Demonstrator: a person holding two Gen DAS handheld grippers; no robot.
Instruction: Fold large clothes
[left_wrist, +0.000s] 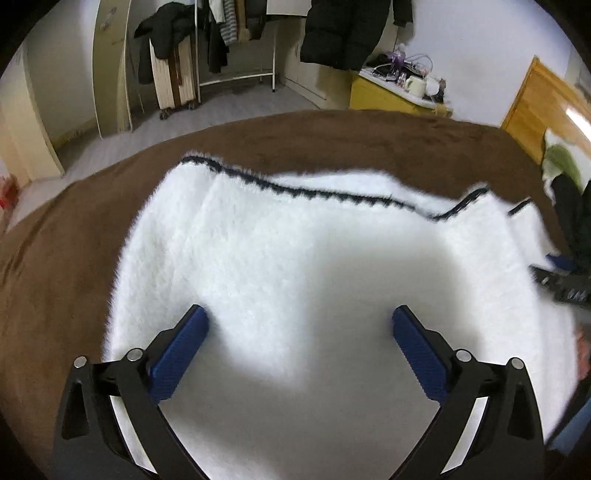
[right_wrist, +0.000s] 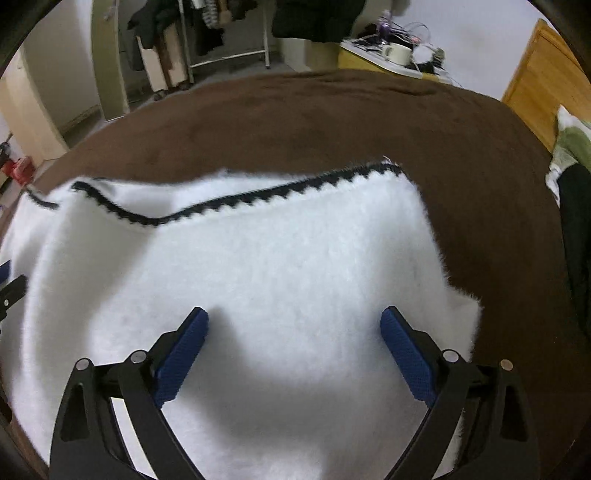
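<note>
We see the fluffy white garment (left_wrist: 295, 258) with black trim (right_wrist: 240, 203) folded flat on the brown bed cover (right_wrist: 332, 122). Our left gripper (left_wrist: 300, 325) and right gripper (right_wrist: 294, 325) hover at six o'clock over it, fingers spread wide, gripping nothing.

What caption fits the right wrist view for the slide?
Open right gripper above a fluffy white garment with black trim, spread on a brown blanket.
</note>
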